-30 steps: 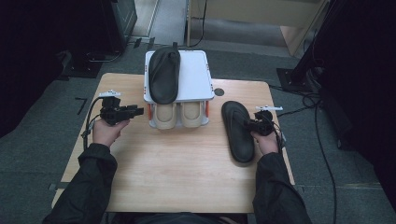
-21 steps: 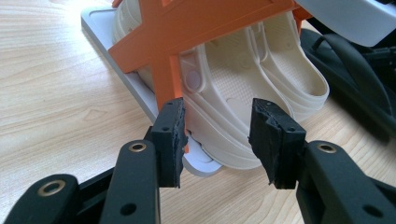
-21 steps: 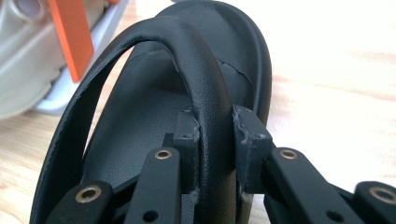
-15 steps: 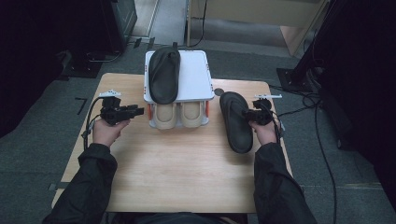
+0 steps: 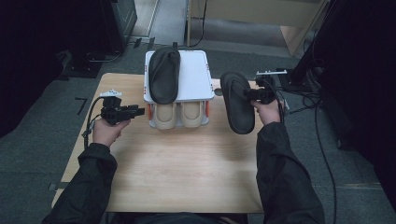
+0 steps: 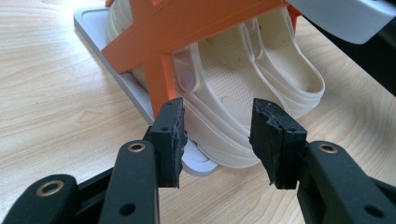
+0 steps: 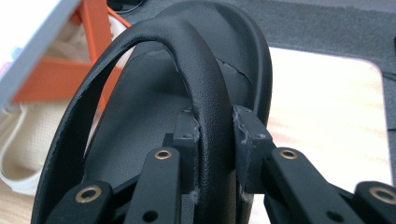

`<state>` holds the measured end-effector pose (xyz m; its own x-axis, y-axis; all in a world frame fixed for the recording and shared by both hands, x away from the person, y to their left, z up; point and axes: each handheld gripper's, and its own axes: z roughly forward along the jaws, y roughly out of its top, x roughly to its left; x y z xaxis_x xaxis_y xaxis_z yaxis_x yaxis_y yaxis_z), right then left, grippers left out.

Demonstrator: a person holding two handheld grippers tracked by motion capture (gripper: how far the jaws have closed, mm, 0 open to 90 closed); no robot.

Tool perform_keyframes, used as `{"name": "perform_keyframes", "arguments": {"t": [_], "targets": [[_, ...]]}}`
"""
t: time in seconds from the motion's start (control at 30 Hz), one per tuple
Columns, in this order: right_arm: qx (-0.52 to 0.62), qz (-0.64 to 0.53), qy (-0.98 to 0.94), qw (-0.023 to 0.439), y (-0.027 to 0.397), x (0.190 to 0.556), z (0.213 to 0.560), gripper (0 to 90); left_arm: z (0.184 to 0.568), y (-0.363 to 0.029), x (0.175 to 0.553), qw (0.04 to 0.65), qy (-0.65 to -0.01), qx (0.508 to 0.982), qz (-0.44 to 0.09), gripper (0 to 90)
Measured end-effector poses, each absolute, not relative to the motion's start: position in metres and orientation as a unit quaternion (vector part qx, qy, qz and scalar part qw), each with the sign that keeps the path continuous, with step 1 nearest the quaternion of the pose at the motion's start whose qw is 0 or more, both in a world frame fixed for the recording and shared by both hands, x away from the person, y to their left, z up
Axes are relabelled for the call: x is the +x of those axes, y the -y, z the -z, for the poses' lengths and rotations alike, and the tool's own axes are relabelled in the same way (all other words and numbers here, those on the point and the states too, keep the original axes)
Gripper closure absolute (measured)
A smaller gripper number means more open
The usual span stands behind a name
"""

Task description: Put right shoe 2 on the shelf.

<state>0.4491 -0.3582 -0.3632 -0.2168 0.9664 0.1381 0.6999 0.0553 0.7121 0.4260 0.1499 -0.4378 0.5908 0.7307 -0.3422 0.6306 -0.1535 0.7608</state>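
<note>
A: Start with the right gripper. How do its jaws stand?

B: Nearly closed, pinched on the strap of a black sandal. In the right gripper view both pads press the strap from either side, and the sole curves away behind it.

A: Where is that sandal from above?

B: At the right side of the wooden table, held by the right hand just beside the rack. Whether it rests on the tabletop or hangs clear of it, I cannot tell.

A: And the left gripper?

B: Jaws apart with a clear gap, holding nothing. Its pads frame the toe end of the cream clogs in the left gripper view, near but not touching. From above, the left hand holds it just left of the rack, pointing at it.

A: What surrounds them?

B: The rack has a white top shelf on orange supports. A second black sandal lies on the left half of that shelf; the right half is bare. The pair of cream clogs sits side by side on the lower tier, toes toward the person.

A: Anything in the way?

B: An orange support stands just beside the left gripper's left pad, in front of the nearer clog. Black cables trail off the table's right edge to the grey floor.
</note>
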Motion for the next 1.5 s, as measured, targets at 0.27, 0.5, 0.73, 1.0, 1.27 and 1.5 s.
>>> {"name": "perform_keyframes", "arguments": {"t": [0.27, 0.5, 0.73, 1.0, 1.27, 1.5], "targets": [[0.584, -0.346, -0.705, 0.206, 0.341, 0.470, 0.323, 73.5, 0.437, -0.152, 0.425, 0.474, -0.451, 0.754, -0.052, 54.5], [0.575, -0.347, -0.712, 0.208, 0.314, 0.491, 0.306, 73.5, 0.437, -0.152, 0.426, 0.474, -0.448, 0.757, -0.049, 54.4], [0.565, -0.344, -0.723, 0.198, 0.280, 0.515, 0.308, 73.6, 0.437, -0.152, 0.426, 0.476, -0.447, 0.756, -0.047, 54.4], [0.562, -0.340, -0.729, 0.194, 0.250, 0.535, 0.310, 73.6, 0.437, -0.154, 0.427, 0.478, -0.445, 0.756, -0.046, 54.4], [0.553, -0.340, -0.736, 0.192, 0.224, 0.548, 0.310, 73.7, 0.437, -0.154, 0.427, 0.478, -0.444, 0.757, -0.045, 54.5], [0.554, -0.341, -0.737, 0.184, 0.211, 0.550, 0.311, 73.4, 0.437, -0.156, 0.427, 0.479, -0.446, 0.755, -0.045, 54.4]]}}
